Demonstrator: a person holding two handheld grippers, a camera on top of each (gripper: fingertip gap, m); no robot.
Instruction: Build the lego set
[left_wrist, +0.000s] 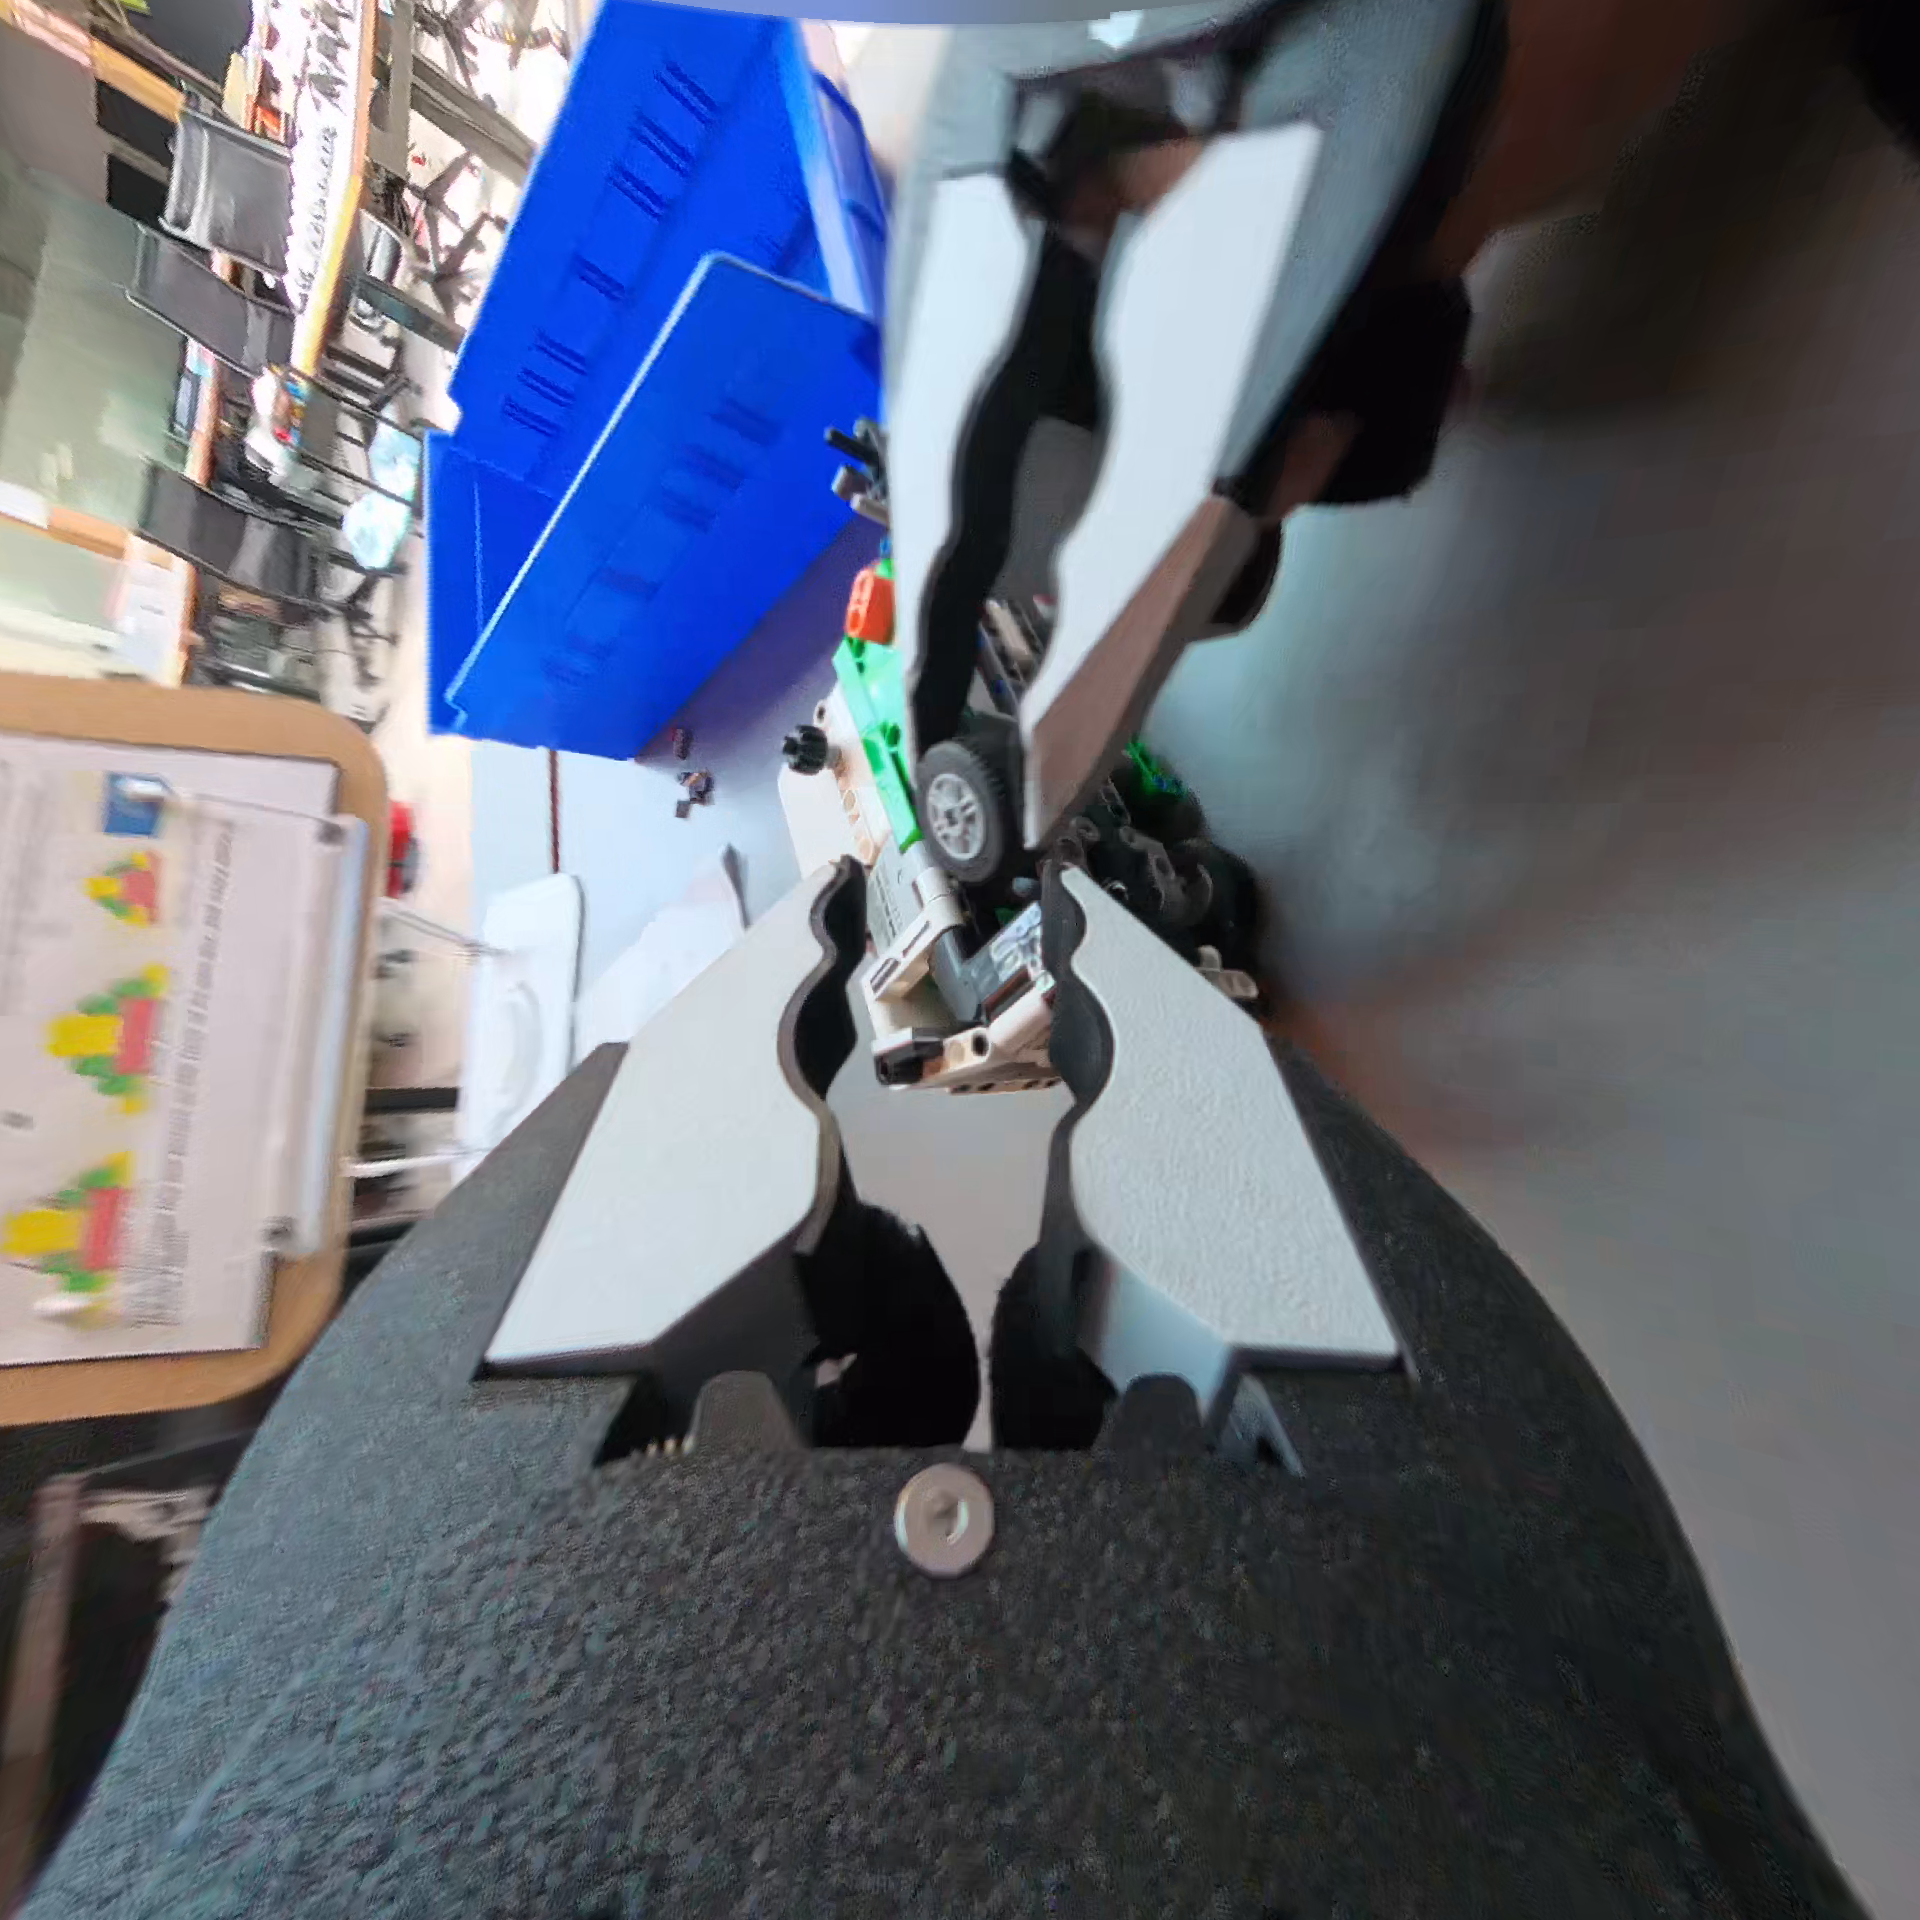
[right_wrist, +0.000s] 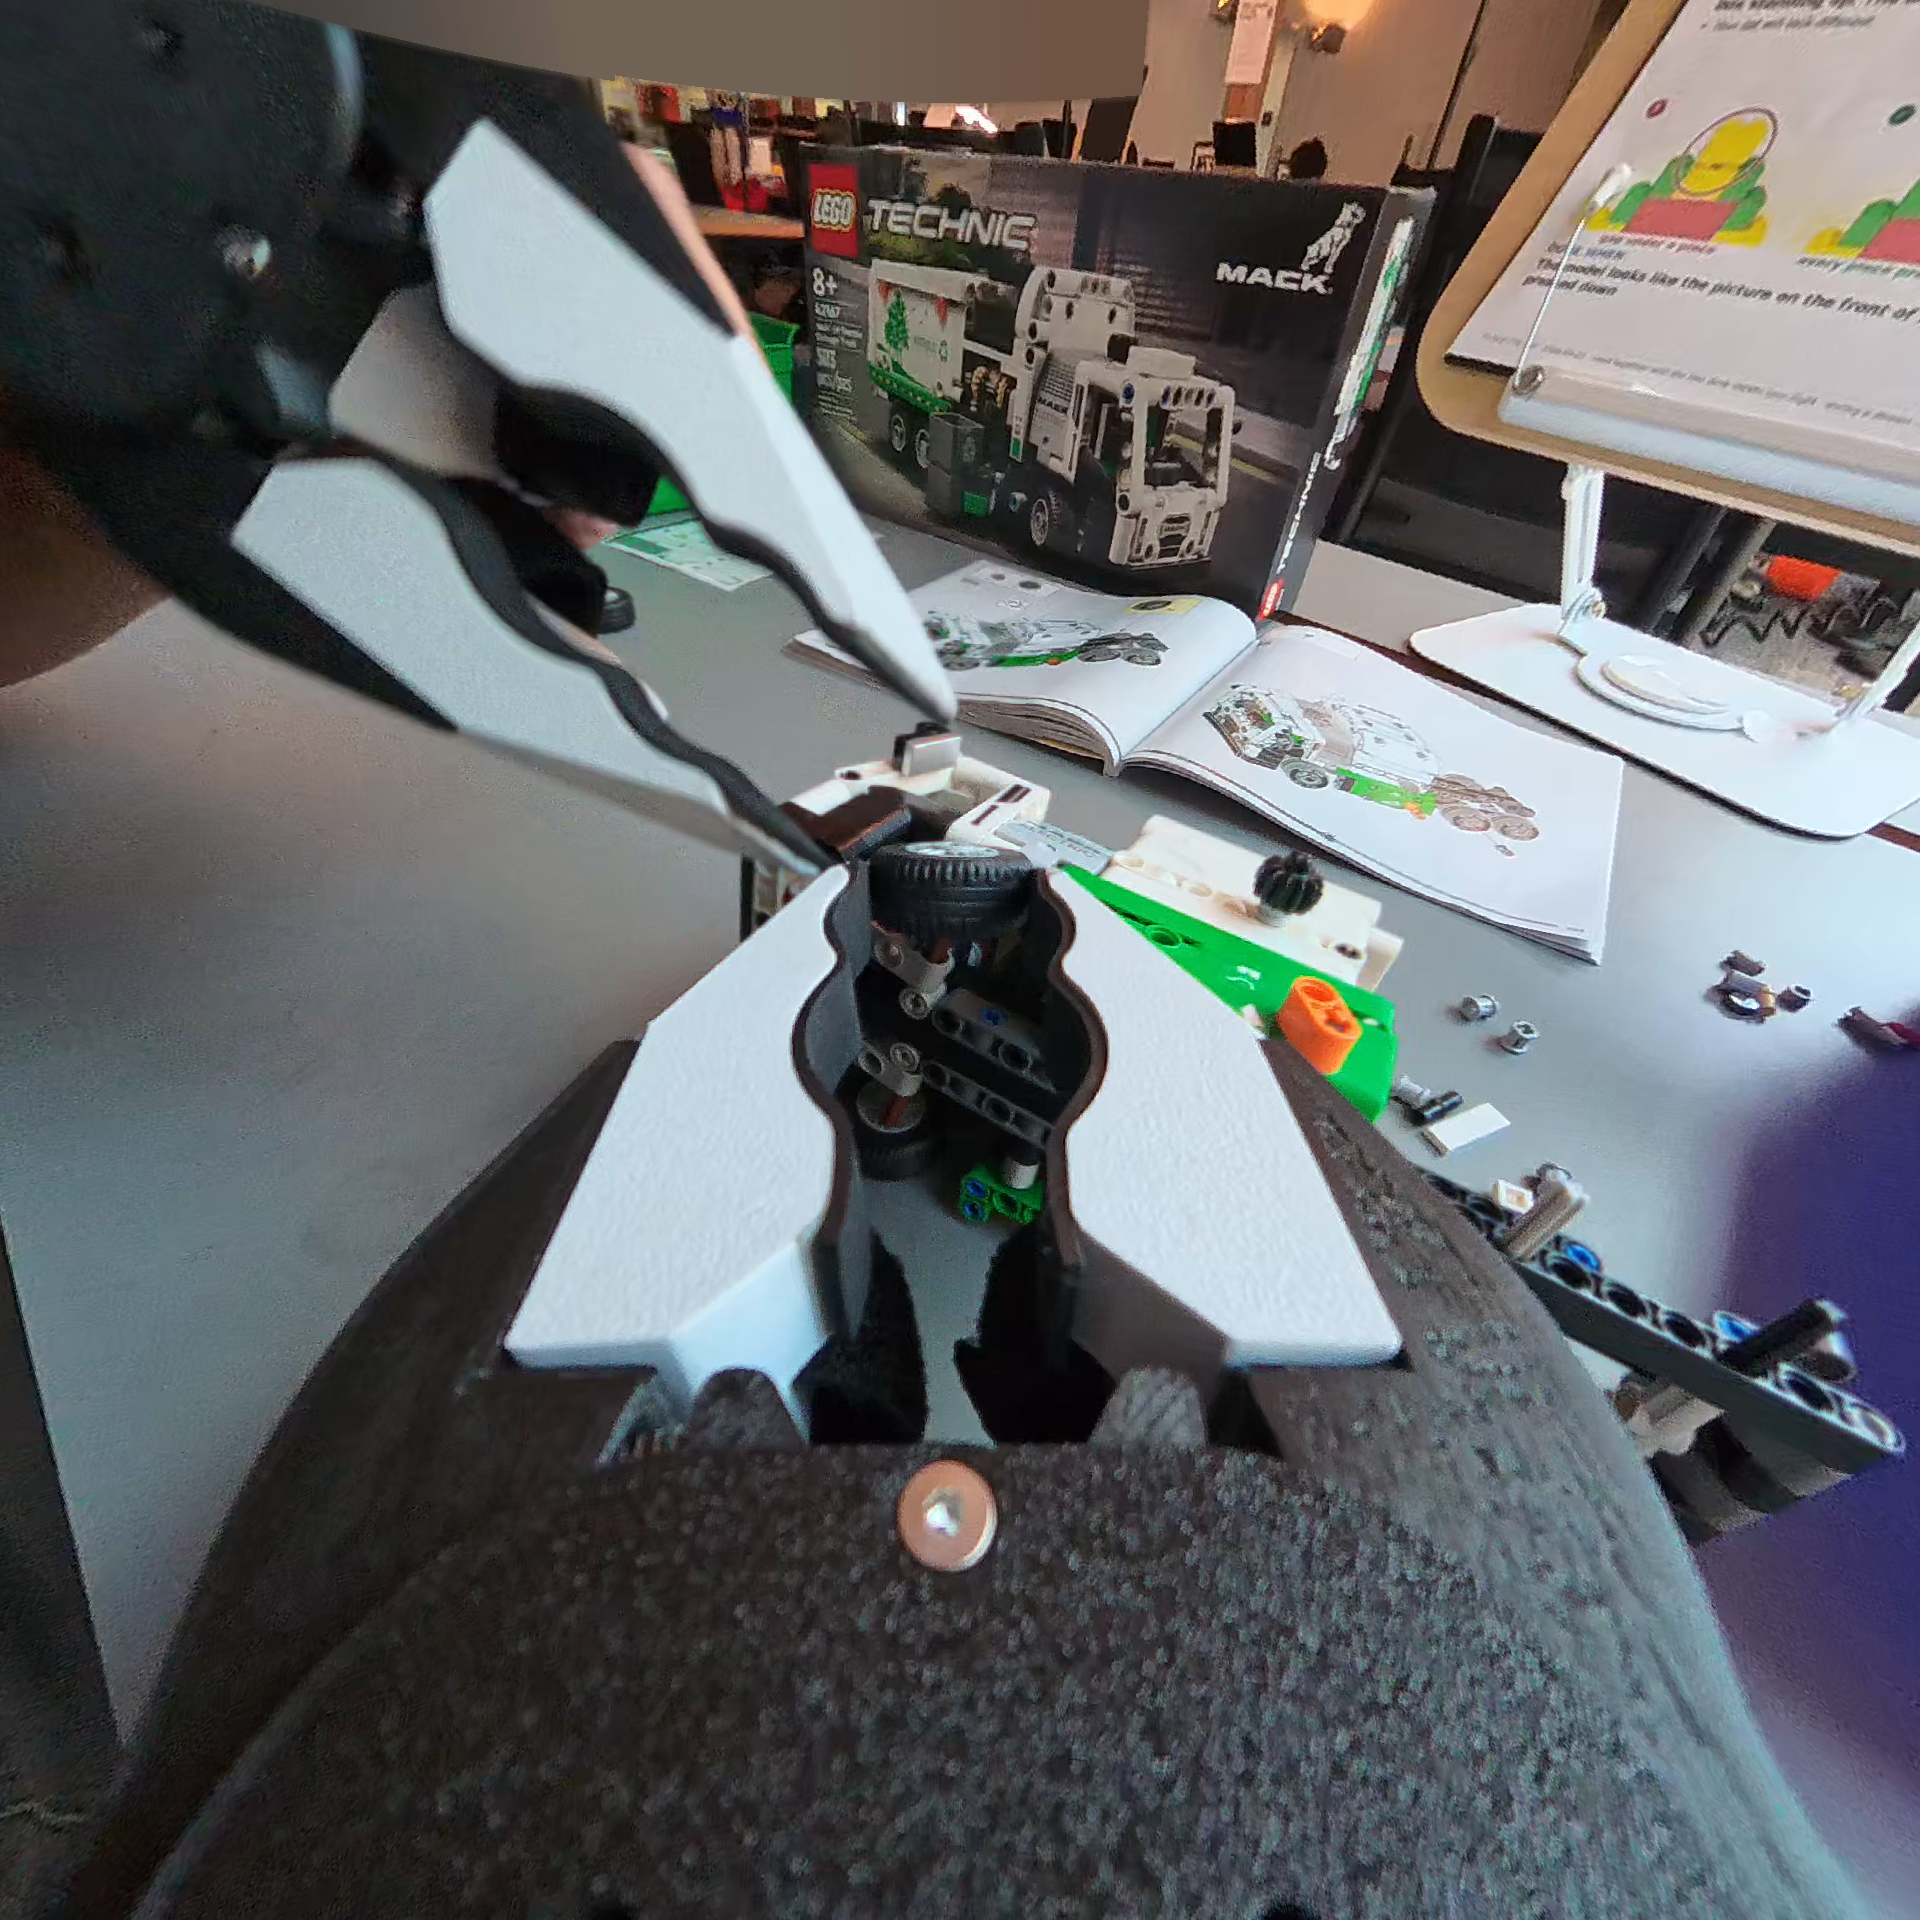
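Observation:
The partly built truck model (right_wrist: 1226, 940), white and green with a black chassis, is held between both grippers above the grey table (right_wrist: 312, 935). My left gripper (left_wrist: 951, 883) is shut on its white cab end (left_wrist: 935, 1018). In the right wrist view it reaches in from the upper left (right_wrist: 883, 790). My right gripper (right_wrist: 951, 883) is shut on the black chassis at a grey-hubbed wheel (right_wrist: 951, 883). In the left wrist view it comes down from above (left_wrist: 982, 790) around that wheel (left_wrist: 961, 810). An orange connector (right_wrist: 1320, 1023) and a black gear (right_wrist: 1285, 883) sit on the model.
The open instruction book (right_wrist: 1299, 748) lies behind the model, and the set's box (right_wrist: 1091, 353) stands beyond it. A clipboard stand (right_wrist: 1714, 260) is at right. Loose small pieces (right_wrist: 1496, 1018) and a black beam (right_wrist: 1662, 1340) lie to the right. Blue bins (left_wrist: 644, 416) stand nearby. Only a small space, under 4 cm, lies between the two pairs of fingers. About 5 cm separates my right fingertips from the black gear (right_wrist: 1285, 883). It turns up in the left wrist view (left_wrist: 803, 746) as well.

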